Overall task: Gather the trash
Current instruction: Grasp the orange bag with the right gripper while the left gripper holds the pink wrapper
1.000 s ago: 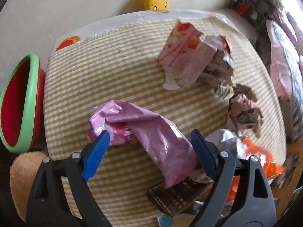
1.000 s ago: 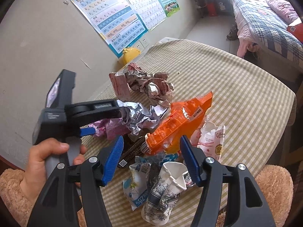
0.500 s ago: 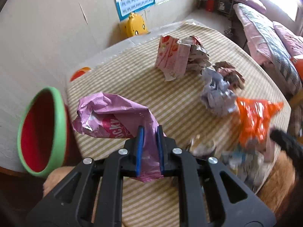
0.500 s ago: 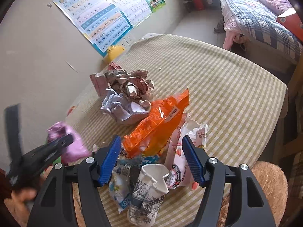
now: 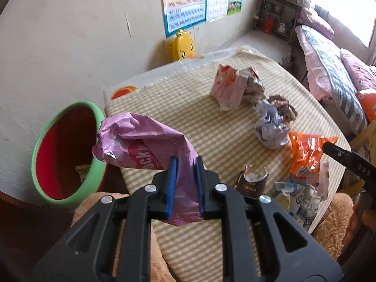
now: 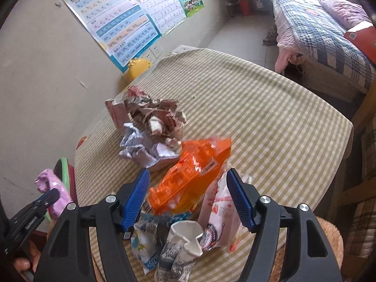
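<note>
Lifted clear of the checked tablecloth [image 5: 211,141] since the earlier frame: crinkled pink foil wrapper [image 5: 141,145], pinched in the clamped left gripper [image 5: 185,188], hanging beside the round green-rimmed red bin [image 5: 68,150].

Spread wide over the pile and gripping nothing: right gripper [image 6: 188,199], blue ribbed pads either side of a glossy orange wrapper [image 6: 190,171]; beyond it, crumpled grey paper ball [image 6: 143,148]; nearest, torn paper cup [image 6: 185,239].

Left gripper [image 5: 184,185]: open around the purple wrapper [image 5: 143,145] a second ago, now clamped on it.
Purple wrapper: no longer lying on the table [image 5: 211,127], now lifted, its free end at the rim of the red bin [image 5: 65,150].
</note>
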{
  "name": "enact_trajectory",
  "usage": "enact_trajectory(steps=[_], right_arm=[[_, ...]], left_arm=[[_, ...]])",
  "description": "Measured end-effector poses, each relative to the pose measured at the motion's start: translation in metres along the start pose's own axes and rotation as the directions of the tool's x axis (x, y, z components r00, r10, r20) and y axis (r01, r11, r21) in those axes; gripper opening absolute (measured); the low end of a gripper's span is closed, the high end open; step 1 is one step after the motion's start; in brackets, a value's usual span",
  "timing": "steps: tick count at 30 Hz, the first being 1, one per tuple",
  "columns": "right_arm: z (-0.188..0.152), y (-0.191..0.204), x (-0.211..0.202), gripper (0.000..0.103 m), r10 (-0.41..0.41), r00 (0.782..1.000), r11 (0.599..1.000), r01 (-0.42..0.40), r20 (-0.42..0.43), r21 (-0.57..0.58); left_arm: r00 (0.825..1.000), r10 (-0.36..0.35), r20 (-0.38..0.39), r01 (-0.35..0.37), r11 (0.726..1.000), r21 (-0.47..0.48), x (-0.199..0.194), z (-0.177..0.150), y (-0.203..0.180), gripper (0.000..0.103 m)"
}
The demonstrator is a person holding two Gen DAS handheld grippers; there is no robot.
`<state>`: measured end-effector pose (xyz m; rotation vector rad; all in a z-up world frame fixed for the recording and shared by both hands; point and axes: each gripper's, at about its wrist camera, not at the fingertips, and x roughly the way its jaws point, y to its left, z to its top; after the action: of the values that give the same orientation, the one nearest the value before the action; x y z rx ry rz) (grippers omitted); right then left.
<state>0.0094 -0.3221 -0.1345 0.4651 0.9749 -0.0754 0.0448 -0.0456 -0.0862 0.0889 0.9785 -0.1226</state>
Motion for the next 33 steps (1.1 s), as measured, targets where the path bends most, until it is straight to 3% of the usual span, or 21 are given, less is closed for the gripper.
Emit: enact_trajectory(steps=[10,12,17,24,33], right_arm=[[0.009,0.002,0.046,0.068,-0.017,0.994,1.0,0.02,-0.107,0.022],[0.006,0.003,0.055,0.059,-0.01,0.991,1.0,0.013,-0.136,0.023],[0.003,0.005,0.044,0.038,0.021,0.995,0.999,-0.018,-0.098,0.03],[0.01,0.019,-0.015,0.036,0.075,0.997,0.997,-0.075,0.03,0.006],[0.018,0.061,-0.084,0.036,0.171,0.973,0.985,-0.164,0.155,-0.055]], left_arm=[[0.999,-0.016,0.03,0.016,1.0,0.0,-0.016,0.003,-0.001,0.017],[0.999,-0.019,0.032,0.02,1.0,-0.005,-0.017,0.002,0.001,0.018],[0.999,-0.019,0.035,0.019,1.0,-0.013,-0.019,0.001,0.004,0.018],[0.998,-0.034,0.053,0.036,0.999,-0.034,-0.024,0.002,0.011,0.018],[0.996,-0.037,0.087,0.043,0.996,-0.073,-0.034,0.003,0.027,0.018]])
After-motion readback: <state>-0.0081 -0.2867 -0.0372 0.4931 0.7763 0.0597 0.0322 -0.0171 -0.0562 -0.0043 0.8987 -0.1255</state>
